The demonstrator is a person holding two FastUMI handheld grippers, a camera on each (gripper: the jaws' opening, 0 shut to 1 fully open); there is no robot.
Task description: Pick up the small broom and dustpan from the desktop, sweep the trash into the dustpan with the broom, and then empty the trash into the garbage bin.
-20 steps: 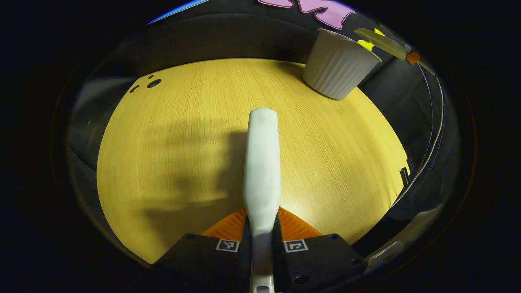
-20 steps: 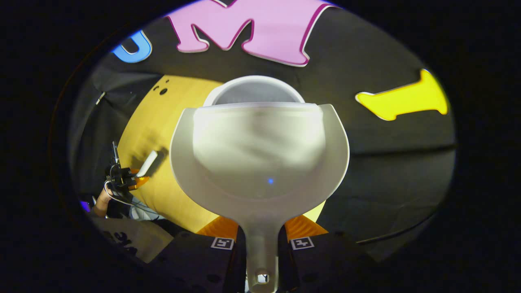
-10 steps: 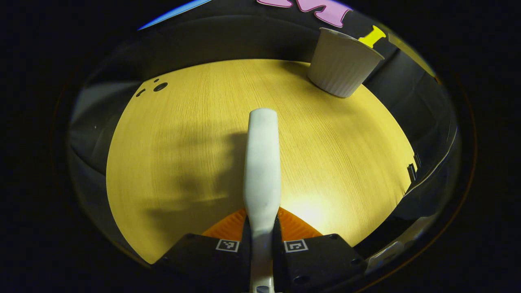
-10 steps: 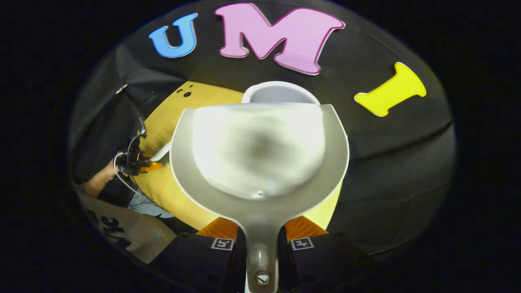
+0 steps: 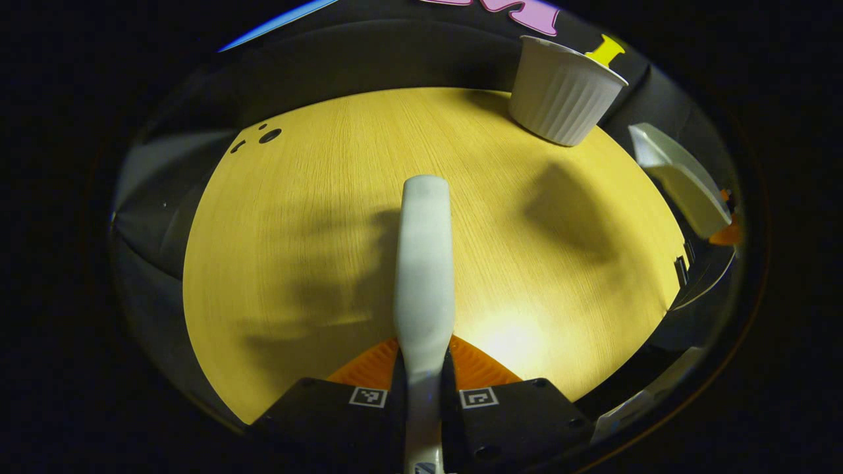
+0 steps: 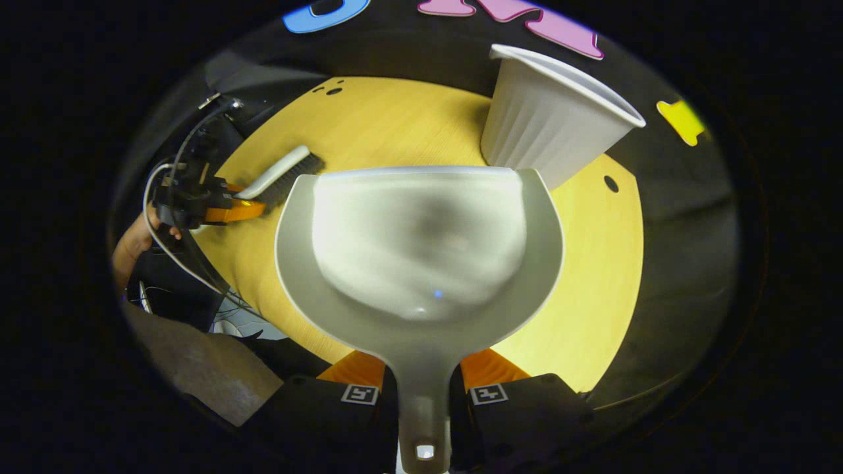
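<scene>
My left gripper (image 5: pixel 423 378) is shut on the white handle of the small broom (image 5: pixel 425 263), which points forward over the yellow desktop (image 5: pixel 316 217). In the right gripper view that broom (image 6: pixel 280 174) shows its dark bristles, held by the left gripper (image 6: pixel 227 207) at the left. My right gripper (image 6: pixel 423 388) is shut on the handle of the pale dustpan (image 6: pixel 421 243), held above the desktop (image 6: pixel 593 263) with its pan looking bare. In the left gripper view the dustpan (image 5: pixel 681 178) hangs at the right edge. The white ribbed garbage bin (image 6: pixel 550 118) stands just beyond the dustpan, and at the far right (image 5: pixel 563 89) of the desktop.
Small dark holes (image 5: pixel 263 136) mark the desktop's far left corner, and one hole (image 6: pixel 611 184) lies right of the bin. A hand (image 6: pixel 135 240) and cables (image 6: pixel 174 191) sit behind the left gripper. Dark cloth walls surround the desktop.
My right gripper has swung the dustpan down and back from over the bin; the bin now stands behind it, side on. The dustpan has come into the left gripper view at the right.
</scene>
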